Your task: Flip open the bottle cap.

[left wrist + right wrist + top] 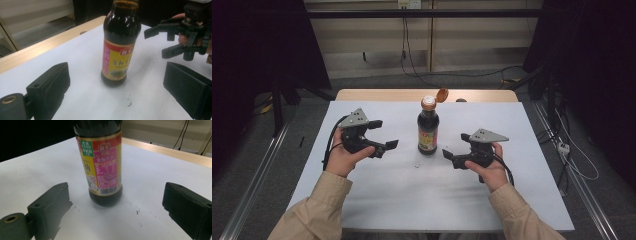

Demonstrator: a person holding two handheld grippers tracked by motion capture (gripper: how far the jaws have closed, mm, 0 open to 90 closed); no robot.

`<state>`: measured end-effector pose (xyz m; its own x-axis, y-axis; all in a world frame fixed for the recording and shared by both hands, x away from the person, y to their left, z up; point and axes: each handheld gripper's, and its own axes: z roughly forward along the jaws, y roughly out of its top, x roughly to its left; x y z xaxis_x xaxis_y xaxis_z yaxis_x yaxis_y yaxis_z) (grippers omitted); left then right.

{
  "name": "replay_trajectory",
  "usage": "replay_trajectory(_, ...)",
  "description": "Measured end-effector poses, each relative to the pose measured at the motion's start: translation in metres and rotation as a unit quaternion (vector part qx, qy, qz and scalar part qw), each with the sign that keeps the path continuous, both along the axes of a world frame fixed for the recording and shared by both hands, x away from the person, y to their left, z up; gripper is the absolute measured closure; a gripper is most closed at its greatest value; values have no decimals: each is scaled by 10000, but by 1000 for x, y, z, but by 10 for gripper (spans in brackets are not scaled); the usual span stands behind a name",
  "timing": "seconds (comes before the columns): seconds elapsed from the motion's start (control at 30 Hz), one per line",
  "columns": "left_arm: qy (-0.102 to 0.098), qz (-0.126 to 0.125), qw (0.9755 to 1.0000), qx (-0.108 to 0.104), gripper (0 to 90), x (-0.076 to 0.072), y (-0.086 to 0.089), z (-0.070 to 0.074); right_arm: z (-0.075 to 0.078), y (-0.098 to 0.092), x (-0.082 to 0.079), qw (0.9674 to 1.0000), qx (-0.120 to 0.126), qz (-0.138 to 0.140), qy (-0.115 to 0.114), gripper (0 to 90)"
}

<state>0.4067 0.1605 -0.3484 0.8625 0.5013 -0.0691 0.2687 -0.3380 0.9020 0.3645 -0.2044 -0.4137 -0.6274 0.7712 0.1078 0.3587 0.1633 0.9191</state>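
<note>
A dark sauce bottle (428, 131) stands upright on the white table (387, 195), toward the far half of it and roughly midway between its side edges. All positions below are taken from the bottle.

Bottle: filled with dark liquid almost to the neck. A yellow, pink and red label (103, 166) wraps the body; a barcode sits at the label's lower edge in the right gripper view. The orange flip cap (441, 94) is hinged open and tilts back to the right of the neck, above the far side of the bottle. A few small dark specks (129, 101) lie on the table surface just in front of the bottle's base.

Left gripper (383, 134): held in the person's left hand (343, 156), to the left of the bottle and near it, not touching. Jaws stand wide open and grip nothing. In the left gripper view the bottle stands between and beyond the two black pads (52, 83), clear of both.

Right gripper (454, 150): held in the person's right hand (490, 171), to the right of the bottle and slightly nearer the person, close to the base but apart from it. Jaws wide open, nothing between them. In the right gripper view the bottle stands ahead of the gap, touching neither pad.

Both forearms wear beige sleeves (314, 210). A strip of bare wood (382, 94) shows along the table edge behind the bottle.
</note>
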Motion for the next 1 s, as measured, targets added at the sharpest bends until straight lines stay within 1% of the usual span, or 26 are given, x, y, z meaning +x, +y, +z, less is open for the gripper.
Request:
replay_trajectory(0.07, 56, 16, 10000, -48, 66, -2, 2, -3, -1, -3, -3, 10000, 1, 7, 34, 72)
replay_trajectory(0.1, 40, 4, 10000, -12, 67, -3, 4, -5, -1, -4, -3, 10000, -55, 14, 39, 72)
replay_trajectory(0.13, 74, 0, 10000, -27, 66, -4, 4, -6, -2, -6, -5, 9999, -103, 21, 55, 72)
replay_trajectory(0.17, 46, -18, 10000, 13, 66, -4, 5, -6, -2, -7, -6, 9999, -125, 21, 59, 72)
replay_trajectory(0.2, 61, -20, 10000, 44, 66, -5, 7, -7, -3, -9, -7, 9999, -117, 5, 56, 72)
replay_trajectory(0.23, 85, -11, 10000, 31, 66, -7, 7, -8, -3, -12, -8, 9999, -99, -11, 84, 72)
replay_trajectory(0.27, 40, -23, 10000, 75, 65, -7, 9, -8, -3, -14, -9, 9999, -73, -21, 88, 72)
replay_trajectory(0.3, 88, -22, 10000, 40, 65, -8, 10, -9, -3, -16, -10, 9999, -65, -23, 101, 72)
replay_trajectory(0.33, 79, -17, 10000, 41, 65, -8, 11, -10, -4, -18, -12, 9999, -63, -31, 115, 72)
replay_trajectory(0.37, 59, -12, 9999, 84, 65, -9, 12, -11, -4, -20, -12, 9999, -67, -27, 133, 72)
replay_trajectory(0.5, 155, 29, 9998, 87, 65, -12, 16, -18, -5, -27, -16, 9998, -102, -37, 161, 72)
replay_trajectory(0.57, 143, 29, 9998, 108, 66, -12, 18, -20, -6, -30, -19, 9998, -120, -35, 161, 72)
replay_trajectory(0.63, 178, 47, 9998, 98, 66, -13, 20, -22, -7, -32, -21, 9998, -112, -48, 183, 73)
replay_trajectory(0.67, 150, 49, 9998, 119, 66, -13, 21, -23, -7, -33, -22, 9997, -145, -42, 169, 73)
replay_trajectory(0.7, 209, 61, 9997, 91, 66, -15, 21, -25, -8, -33, -22, 9997, -140, -50, 173, 74)
replay_trajectory(0.83, 211, 65, 9996, 166, 65, -18, 26, -29, -11, -36, -26, 9996, -191, -27, 199, 79)
replay_trajectory(0.87, 259, 77, 9995, 139, 66, -19, 27, -31, -11, -36, -26, 9996, -203, -25, 198, 78)
replay_trajectory(0.9, 240, 77, 9996, 151, 66, -19, 28, -32, -11, -37, -27, 9996, -224, -16, 192, 78)
replay_trajectory(0.93, 273, 95, 9995, 156, 66, -21, 29, -33, -11, -37, -28, 9996, -225, -28, 190, 77)
replay_trajectory(1.0, 271, 97, 9995, 155, 66, -22, 31, -36, -11, -38, -29, 9996, -216, -23, 199, 77)
